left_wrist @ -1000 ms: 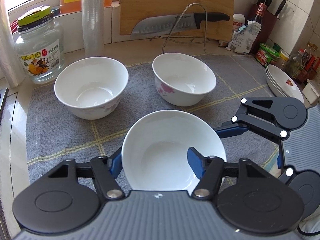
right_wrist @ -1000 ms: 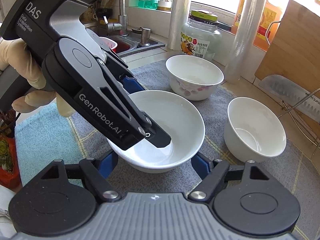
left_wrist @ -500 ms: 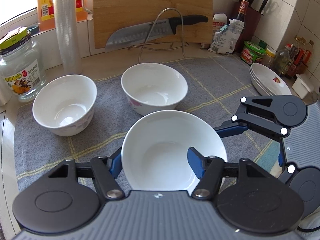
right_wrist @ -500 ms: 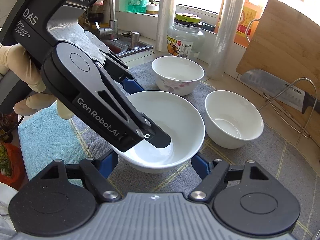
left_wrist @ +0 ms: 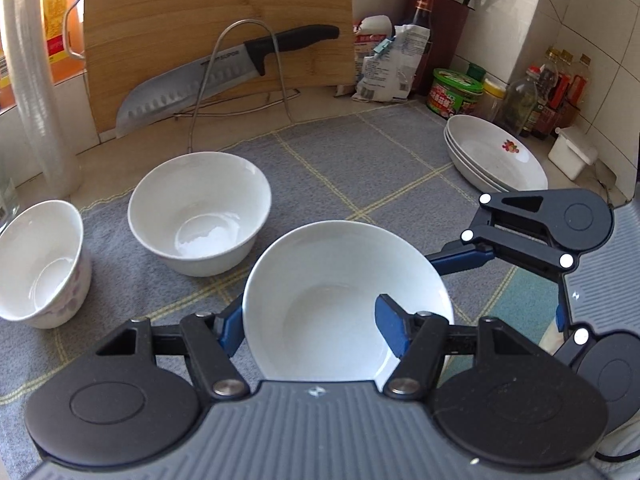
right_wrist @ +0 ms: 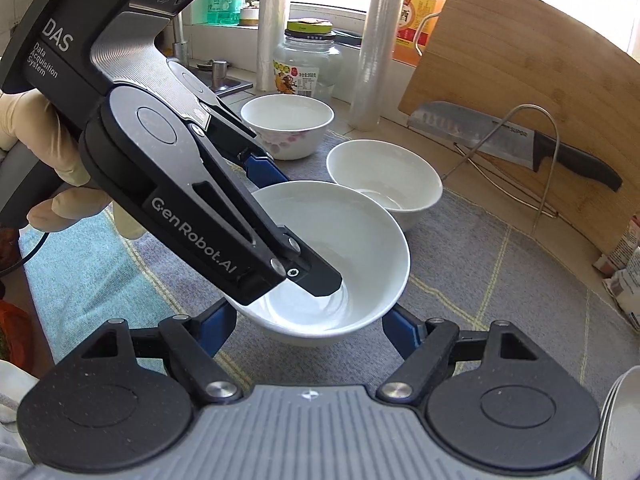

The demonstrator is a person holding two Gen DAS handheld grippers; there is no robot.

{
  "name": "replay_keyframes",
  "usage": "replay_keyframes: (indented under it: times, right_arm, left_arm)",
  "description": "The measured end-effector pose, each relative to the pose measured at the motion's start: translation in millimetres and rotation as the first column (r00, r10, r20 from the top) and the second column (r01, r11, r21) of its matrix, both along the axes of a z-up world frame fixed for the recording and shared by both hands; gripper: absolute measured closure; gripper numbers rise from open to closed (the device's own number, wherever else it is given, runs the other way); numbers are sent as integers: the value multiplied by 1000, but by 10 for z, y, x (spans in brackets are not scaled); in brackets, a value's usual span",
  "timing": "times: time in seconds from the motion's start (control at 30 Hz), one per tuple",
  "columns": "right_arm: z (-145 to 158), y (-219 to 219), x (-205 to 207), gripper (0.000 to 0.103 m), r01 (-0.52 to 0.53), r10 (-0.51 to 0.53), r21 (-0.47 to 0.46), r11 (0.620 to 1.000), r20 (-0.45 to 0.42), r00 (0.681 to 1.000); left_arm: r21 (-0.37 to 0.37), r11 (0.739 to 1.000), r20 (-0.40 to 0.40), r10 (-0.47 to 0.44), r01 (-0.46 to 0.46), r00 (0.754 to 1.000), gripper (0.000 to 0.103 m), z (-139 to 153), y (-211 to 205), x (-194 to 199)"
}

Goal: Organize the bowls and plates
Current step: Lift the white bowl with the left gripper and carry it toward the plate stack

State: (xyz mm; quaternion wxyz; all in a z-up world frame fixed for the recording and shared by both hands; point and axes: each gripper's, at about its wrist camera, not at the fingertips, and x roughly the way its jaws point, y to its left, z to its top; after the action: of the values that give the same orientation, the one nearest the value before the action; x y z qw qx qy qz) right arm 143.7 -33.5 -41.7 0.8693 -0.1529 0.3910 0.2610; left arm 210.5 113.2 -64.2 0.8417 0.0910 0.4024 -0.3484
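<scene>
Both of your claws have carried the wide bowl [left_wrist: 344, 304] sideways across the grey mat [left_wrist: 360, 168], so the two deeper bowls now lie further left in the left wrist view and the stack of plates [left_wrist: 494, 156] has come closer on the right. Your left claw [left_wrist: 308, 328] is clenched on the bowl's rim, one blue pad outside the wall and one inside the basin. Your right claw [right_wrist: 308, 326] straddles the same bowl from the other side, its pads at the outer wall low down; whether they press on it you cannot tell from here. In the right wrist view the bowl appears to hang clear of the mat, near the plain bowl [right_wrist: 384, 180] and well apart from the flowered bowl [right_wrist: 288, 124]. My reading is that you are taking it toward the plates, so keep the rim level and both hands moving together, since a rim pinch can let the bowl swing. Open mat lies between you and the plates. Beyond them the worktop crowds up with bottles [left_wrist: 552, 88], a green-lidded tub [left_wrist: 456, 92] and a small white box [left_wrist: 572, 152], so stop short. Behind, a knife [left_wrist: 224, 76] rests on a wire stand against the cutting board [left_wrist: 216, 12].
</scene>
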Motion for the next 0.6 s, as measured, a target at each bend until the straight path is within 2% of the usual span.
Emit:
replay_keyframes:
  times: [0.3, 0.6]
  right_arm:
    - [-1, -281, -45, 19, 65, -65, -16, 998, -1, 998]
    - [-75, -477, -71, 19, 104, -104, -19, 994, -35, 994]
  left_arm:
    - [1, 998, 0, -66, 66, 998, 38, -32, -354, 37]
    - [4, 995, -34, -100, 101, 994, 38, -142, -590, 63]
